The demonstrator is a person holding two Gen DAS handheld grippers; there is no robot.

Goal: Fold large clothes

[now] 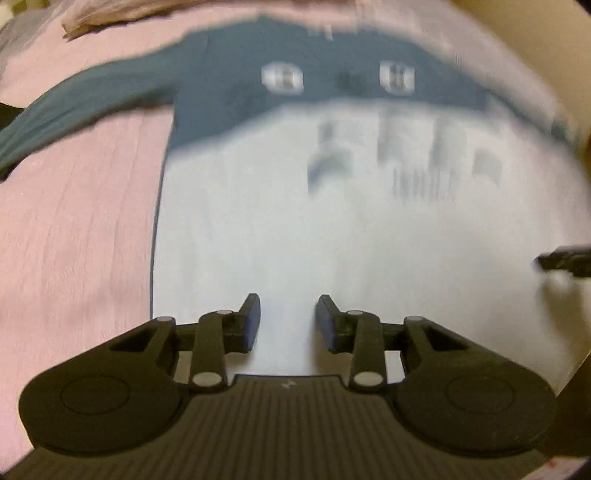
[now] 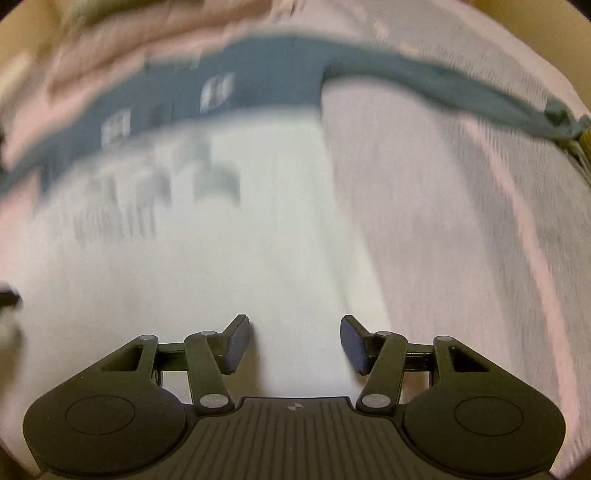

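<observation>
I see the long-sleeved shirt point(image 1: 280, 206) flat on the pink bed point(image 1: 74, 229), collar away. Left tongs point(image 1: 288, 321) narrow, right tongs point(image 2: 294, 341) wider, both empty, seemingly above its hem.

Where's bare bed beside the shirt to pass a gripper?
Bare pink bedsheet lies beside the shirt body, below its spread sleeve. Another bare strip lies under the other sleeve. Crowded along the far edge: bunched pink bedding.

Pink bedspread point(image 1: 74, 229) (faintly ribbed), rumpled pink bedding point(image 1: 110, 14) at far edge.
</observation>
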